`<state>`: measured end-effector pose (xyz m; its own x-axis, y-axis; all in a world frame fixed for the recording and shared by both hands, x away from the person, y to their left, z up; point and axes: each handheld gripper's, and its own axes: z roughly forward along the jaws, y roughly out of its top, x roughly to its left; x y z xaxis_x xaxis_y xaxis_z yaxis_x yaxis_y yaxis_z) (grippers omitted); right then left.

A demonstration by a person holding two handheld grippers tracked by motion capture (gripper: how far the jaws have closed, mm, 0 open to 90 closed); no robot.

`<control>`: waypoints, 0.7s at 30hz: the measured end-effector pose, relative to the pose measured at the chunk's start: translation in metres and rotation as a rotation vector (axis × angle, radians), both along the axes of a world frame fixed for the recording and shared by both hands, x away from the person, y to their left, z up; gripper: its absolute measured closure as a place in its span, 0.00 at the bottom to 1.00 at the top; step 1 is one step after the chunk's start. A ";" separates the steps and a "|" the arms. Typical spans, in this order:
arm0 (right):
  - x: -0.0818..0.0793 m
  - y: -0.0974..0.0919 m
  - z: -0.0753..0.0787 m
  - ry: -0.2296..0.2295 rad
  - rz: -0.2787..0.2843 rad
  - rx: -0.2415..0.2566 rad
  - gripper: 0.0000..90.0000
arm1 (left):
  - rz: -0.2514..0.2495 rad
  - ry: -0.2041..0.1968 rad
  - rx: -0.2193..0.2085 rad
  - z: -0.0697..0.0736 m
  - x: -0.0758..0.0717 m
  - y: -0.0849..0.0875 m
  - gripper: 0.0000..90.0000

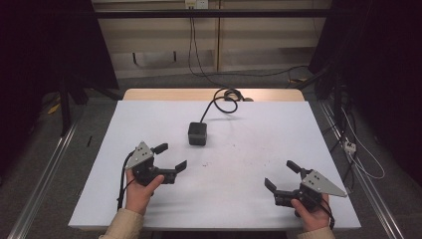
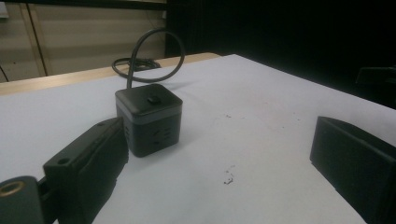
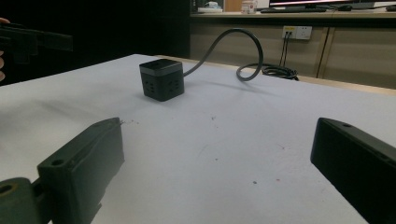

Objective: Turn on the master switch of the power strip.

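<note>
We count one black cube-shaped power socket (image 1: 197,133) standing upright toward the far middle of the white table (image 1: 259,149), with a single dark cable (image 1: 221,102) looping from it to the table's far edge. In the left gripper view the cube (image 2: 148,119) sits just beyond the near jaw, not touching it. We see two grippers, one per hand. The left gripper (image 1: 172,156) rests near the cube, its jaws spread wide and holding nothing. The right gripper (image 1: 281,175) sits well apart from the cube at the near right, its jaws likewise wide apart and empty above bare table.
</note>
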<state>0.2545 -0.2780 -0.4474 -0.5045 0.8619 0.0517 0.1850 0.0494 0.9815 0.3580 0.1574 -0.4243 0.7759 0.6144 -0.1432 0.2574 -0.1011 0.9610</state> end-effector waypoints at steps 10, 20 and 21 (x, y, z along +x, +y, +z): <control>-0.002 -0.002 0.000 0.000 -0.007 0.002 0.02 | -0.010 0.006 0.024 0.001 0.012 -0.017 0.05; -0.004 -0.005 0.000 0.003 -0.012 0.008 0.02 | 0.000 0.023 0.000 -0.001 0.026 -0.025 0.05; -0.004 -0.005 0.000 0.003 -0.012 0.008 0.02 | 0.003 0.022 0.001 -0.001 0.027 -0.025 0.05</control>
<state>0.2505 -0.2831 -0.4470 -0.4943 0.8672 0.0602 0.1886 0.0394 0.9813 0.3850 0.1322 -0.4249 0.7709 0.6167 -0.1595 0.2785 -0.1011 0.9551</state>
